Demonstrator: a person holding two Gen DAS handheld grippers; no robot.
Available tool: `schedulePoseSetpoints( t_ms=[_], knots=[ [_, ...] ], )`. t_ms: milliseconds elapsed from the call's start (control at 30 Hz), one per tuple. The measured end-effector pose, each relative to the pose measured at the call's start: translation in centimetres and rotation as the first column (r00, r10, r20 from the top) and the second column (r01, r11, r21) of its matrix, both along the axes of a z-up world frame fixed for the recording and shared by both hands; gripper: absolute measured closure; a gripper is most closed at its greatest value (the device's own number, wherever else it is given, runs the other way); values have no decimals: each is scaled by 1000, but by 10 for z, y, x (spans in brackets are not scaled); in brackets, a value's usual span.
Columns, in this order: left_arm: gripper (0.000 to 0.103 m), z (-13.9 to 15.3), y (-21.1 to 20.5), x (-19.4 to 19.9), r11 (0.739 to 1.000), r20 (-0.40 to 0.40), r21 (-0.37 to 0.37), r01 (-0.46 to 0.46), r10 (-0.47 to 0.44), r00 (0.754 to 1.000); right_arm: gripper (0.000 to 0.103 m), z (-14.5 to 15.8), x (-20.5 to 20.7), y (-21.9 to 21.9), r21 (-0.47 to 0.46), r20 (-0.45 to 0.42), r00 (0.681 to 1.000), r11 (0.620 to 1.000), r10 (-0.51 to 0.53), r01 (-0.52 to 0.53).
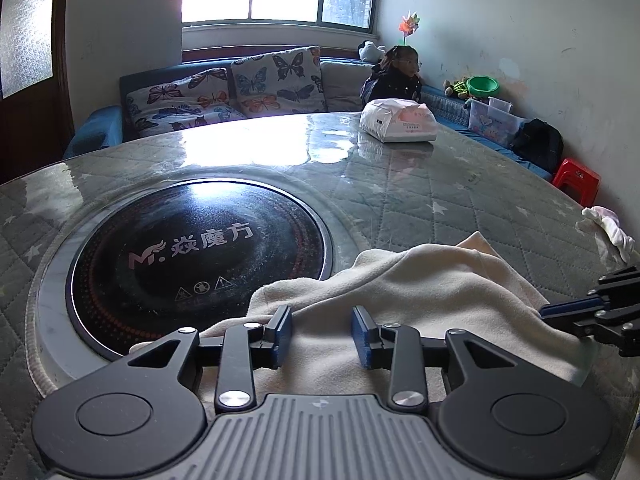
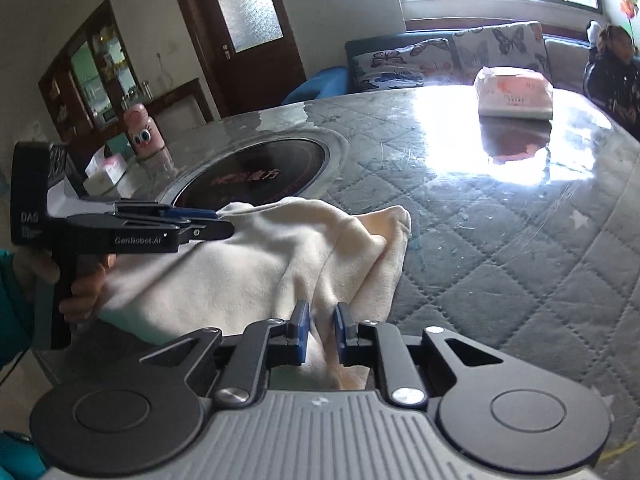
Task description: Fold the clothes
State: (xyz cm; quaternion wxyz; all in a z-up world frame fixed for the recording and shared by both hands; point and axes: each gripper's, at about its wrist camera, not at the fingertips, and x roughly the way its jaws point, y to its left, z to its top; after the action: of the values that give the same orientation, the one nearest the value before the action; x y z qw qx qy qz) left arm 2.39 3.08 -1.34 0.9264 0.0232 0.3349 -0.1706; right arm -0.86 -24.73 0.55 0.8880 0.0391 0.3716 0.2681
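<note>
Cream fleece garment lies bunched at the counter's near edge, long axis along it. Left tool apart over it; right tool slightly apart around a fold.

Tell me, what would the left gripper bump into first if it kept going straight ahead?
Most likely the cream fleece garment, bunched right ahead of the left gripper. Its open jaws already straddle the cloth; the round black cooktop lies left of that line.

cloth on table, just right of cooktop, overlapping its rim | tissue pack far behind on table; sofa behind table | small rag at table's right edge
</note>
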Motion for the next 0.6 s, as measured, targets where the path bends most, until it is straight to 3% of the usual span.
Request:
schedulePoseSetpoints(
  t_ms=[100,200,233,400,600],
  knots=[
    [66,0,-1,0,1000,6,5,2,-2,1000,97,-2,1,0,23,-7,1000,1000,-16,16],
    [66,-1,-2,-2,1000,14,16,6,-6,1000,102,7,-12,10,-92,108,993,995,-38,48],
    [65,-1,-2,-2,1000,18,20,7,-8,1000,102,9,-15,14,-129,143,989,990,-37,56],
    [61,-3,-4,-6,999,45,44,13,-15,999,102,1,-12,18,-168,120,992,984,-45,65],
    [59,16,8,-34,1000,75,-8,6,-6,997,98,20,-18,19,-156,187,982,986,-31,61]
  ],
)
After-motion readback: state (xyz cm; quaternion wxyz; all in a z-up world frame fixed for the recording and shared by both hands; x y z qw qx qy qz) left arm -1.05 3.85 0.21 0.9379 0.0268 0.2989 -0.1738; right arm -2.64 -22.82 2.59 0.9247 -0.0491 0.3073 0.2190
